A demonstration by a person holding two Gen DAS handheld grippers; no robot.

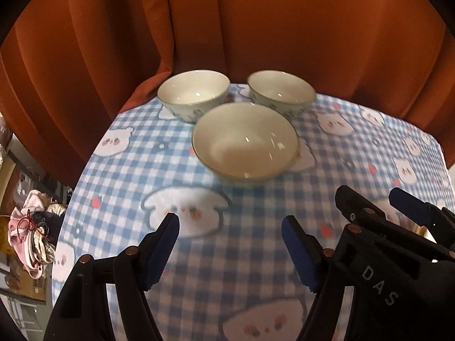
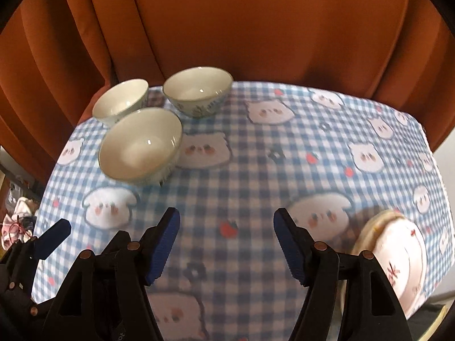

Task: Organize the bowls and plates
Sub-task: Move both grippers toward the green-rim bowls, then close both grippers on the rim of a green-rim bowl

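Note:
Three white bowls with a blue pattern outside stand close together at the far side of the table. The nearest bowl [image 1: 246, 142] [image 2: 140, 145] sits in front of a back left bowl [image 1: 193, 93] [image 2: 121, 101] and a back right bowl [image 1: 281, 91] [image 2: 197, 89]. A stack of pale plates [image 2: 398, 258] with a red flower print lies at the table's near right edge. My left gripper [image 1: 230, 233] hangs open over bare cloth, short of the nearest bowl. My right gripper [image 2: 227, 227] [image 1: 374, 199] is open too, beside the left one, with nothing between its fingers.
The table [image 1: 119, 170] wears a blue checked cloth with bear faces. An orange curtain [image 1: 227, 22] hangs right behind the bowls. Past the table's left edge, bags and clutter [image 1: 31, 233] lie lower down. A blue fingertip [image 2: 54, 234] of the left gripper shows at the left.

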